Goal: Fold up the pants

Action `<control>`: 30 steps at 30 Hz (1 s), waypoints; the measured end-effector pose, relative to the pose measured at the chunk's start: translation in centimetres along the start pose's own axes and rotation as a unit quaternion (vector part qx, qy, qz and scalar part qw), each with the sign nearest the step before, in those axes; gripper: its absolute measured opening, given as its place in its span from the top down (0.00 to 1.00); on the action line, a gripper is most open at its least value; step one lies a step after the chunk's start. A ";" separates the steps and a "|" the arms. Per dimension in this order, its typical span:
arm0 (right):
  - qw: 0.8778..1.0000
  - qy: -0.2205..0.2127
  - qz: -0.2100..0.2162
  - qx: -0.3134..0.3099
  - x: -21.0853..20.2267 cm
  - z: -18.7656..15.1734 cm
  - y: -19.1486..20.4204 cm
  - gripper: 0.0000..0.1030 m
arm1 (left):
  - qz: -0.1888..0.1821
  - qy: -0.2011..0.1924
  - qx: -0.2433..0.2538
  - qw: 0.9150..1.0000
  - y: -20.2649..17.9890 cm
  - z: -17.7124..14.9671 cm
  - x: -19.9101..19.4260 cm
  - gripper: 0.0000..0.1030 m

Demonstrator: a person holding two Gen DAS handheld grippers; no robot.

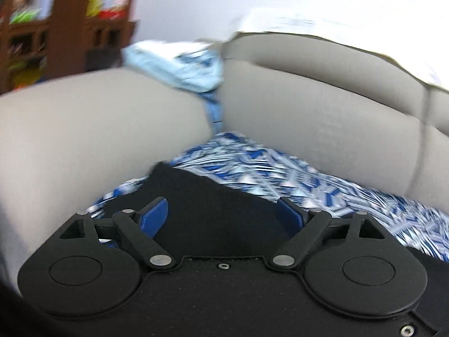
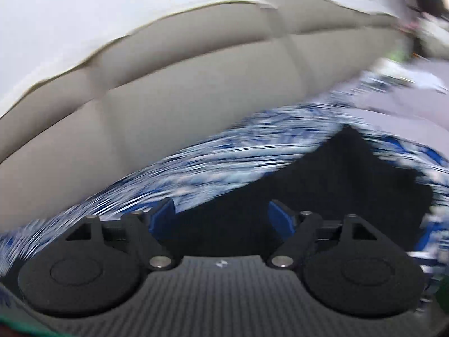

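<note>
Black pants lie on a blue-and-white patterned cover over a grey sofa seat. In the left wrist view my left gripper is open, its blue pads spread wide just over the black cloth, holding nothing. In the right wrist view, which is motion-blurred, the black pants spread from the centre to the right on the patterned cover. My right gripper is open too, its blue pads wide apart above the cloth's near edge.
Grey sofa back cushions rise right behind the pants, also in the right wrist view. A light blue patterned cloth lies on top of the cushions. A brown wooden shelf with colourful items stands far left.
</note>
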State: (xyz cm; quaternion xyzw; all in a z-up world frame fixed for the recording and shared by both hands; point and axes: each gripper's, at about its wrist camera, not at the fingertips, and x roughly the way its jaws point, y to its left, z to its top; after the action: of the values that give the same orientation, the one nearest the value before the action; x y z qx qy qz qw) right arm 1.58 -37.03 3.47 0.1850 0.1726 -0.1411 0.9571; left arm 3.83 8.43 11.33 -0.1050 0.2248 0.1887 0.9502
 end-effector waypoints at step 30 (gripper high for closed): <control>0.955 0.021 -0.284 0.079 7.7 1.7 -15.4 0.14 | -0.042 0.117 0.103 0.987 -7.9 -7.2 7.0 0.40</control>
State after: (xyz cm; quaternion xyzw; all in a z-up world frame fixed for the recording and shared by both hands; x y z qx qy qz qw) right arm 3.84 -52.99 -2.69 0.2060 0.2266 -0.4164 0.8561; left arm 10.09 1.43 2.65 -0.0375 0.3478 0.1114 0.9302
